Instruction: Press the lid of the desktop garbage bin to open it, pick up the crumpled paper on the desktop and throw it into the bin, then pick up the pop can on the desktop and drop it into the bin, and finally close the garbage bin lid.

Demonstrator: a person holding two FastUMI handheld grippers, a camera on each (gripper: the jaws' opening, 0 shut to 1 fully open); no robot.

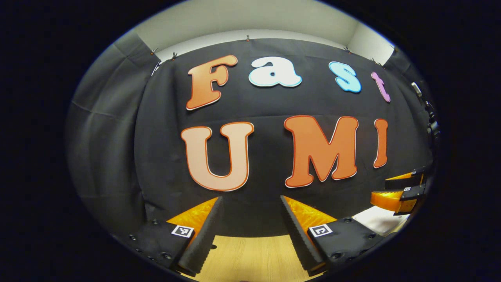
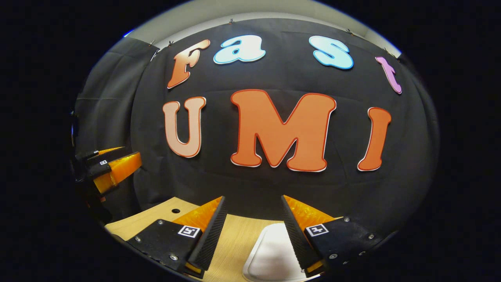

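Both grippers spread, empty; right gripper above bin lid.

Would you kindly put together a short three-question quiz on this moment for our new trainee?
1. True or false: the right gripper has its fingers apart with nothing between them.
2. What lies on the wooden desktop under the right gripper in the right gripper view?
A. a pop can
B. a white bin lid
C. a book
3. Fill in: in the left gripper view, the left gripper is ____, with bare desktop between its fingers.

Key
1. True.
2. B, the white bin lid, apparently shut.
3. Open.
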